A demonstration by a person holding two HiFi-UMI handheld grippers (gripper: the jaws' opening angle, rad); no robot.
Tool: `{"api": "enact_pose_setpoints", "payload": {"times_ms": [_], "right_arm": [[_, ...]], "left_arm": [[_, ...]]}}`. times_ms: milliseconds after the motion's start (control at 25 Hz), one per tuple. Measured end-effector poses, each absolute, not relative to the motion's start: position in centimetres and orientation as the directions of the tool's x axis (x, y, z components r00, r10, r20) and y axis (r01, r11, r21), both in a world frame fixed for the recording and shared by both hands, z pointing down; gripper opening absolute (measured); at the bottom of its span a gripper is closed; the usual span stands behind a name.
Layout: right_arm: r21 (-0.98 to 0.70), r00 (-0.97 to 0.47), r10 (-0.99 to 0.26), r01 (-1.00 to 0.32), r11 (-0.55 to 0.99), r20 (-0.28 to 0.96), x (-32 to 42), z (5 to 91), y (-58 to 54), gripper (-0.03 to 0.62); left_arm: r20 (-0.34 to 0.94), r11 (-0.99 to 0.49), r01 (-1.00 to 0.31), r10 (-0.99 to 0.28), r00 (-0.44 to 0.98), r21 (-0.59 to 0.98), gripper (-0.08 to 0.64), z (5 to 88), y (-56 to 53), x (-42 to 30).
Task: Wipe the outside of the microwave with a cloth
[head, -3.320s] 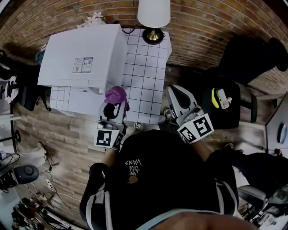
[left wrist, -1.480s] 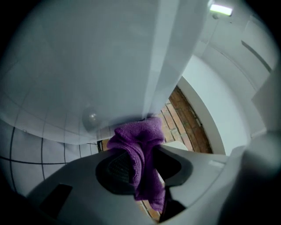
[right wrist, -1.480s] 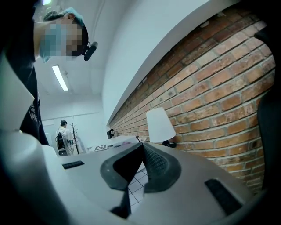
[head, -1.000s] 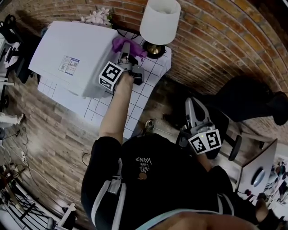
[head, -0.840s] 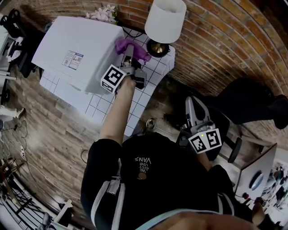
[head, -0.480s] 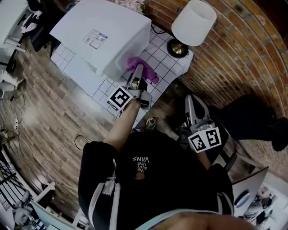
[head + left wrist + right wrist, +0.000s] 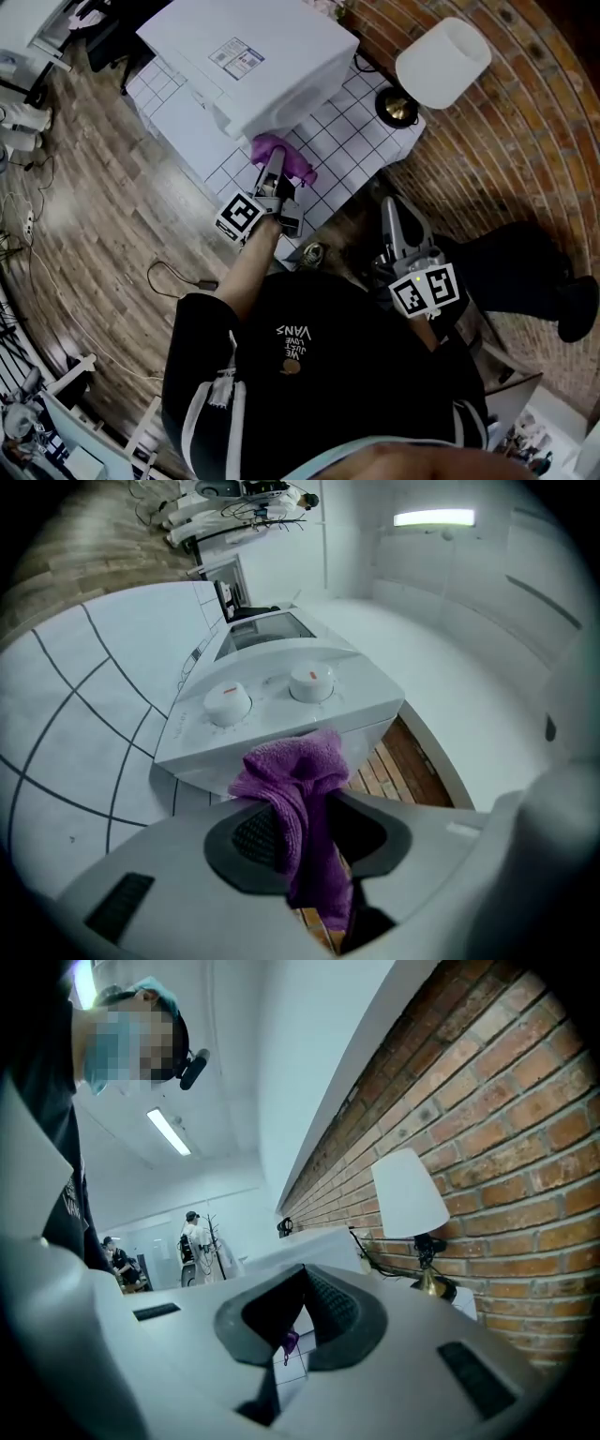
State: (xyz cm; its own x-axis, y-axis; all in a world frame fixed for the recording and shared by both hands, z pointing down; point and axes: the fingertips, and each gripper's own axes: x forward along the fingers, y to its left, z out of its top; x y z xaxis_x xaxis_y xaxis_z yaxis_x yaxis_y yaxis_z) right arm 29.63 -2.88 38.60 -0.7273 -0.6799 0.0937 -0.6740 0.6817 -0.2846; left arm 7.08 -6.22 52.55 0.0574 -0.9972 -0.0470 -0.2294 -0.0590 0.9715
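On the white, grid-lined table [image 7: 349, 131] one white microwave [image 7: 253, 58] and one lamp [image 7: 442, 64] are seen, and a brick wall [image 7: 525, 141] runs behind them. One purple cloth [image 7: 281, 159] is counted, and two grippers.

The left gripper [image 7: 275, 174] is held out over the table edge, and its jaws are clamped on the cloth. The cloth is a terry piece, bunched into a rounded wad ahead of the jaws, with a tail hanging down between them. It is pressed against the lower front corner of the microwave, at the end where the controls sit.

The right gripper [image 7: 389, 208] is kept back near the person's body, well apart from the microwave. Its jaws are brought together at the tips and nothing is held between them.

From the left gripper view two round knobs [image 7: 226, 703] [image 7: 311, 682] are made out on the sloped control panel just above the cloth [image 7: 298, 799]. These cannot be seen in the head view, where only the microwave's top with its one label is shown. In the right gripper view [image 7: 302, 1274] the lamp [image 7: 405, 1192] is shown from the side against the bricks, and two people [image 7: 194, 1239] [image 7: 114, 1258] are seen far off in the room.
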Motion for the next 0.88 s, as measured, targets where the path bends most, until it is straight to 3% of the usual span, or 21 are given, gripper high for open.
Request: {"api": "enact_pose_setpoints", "payload": {"times_ms": [880], "right_arm": [[-0.267, -0.363, -0.917, -0.911, 0.313, 0.166, 44.0, 40.0, -2.8, -0.003]], "left_arm": [[-0.053, -0.099, -0.205, -0.975, 0.217, 0.974, 0.133, 55.0, -27.3, 17.2]]}}
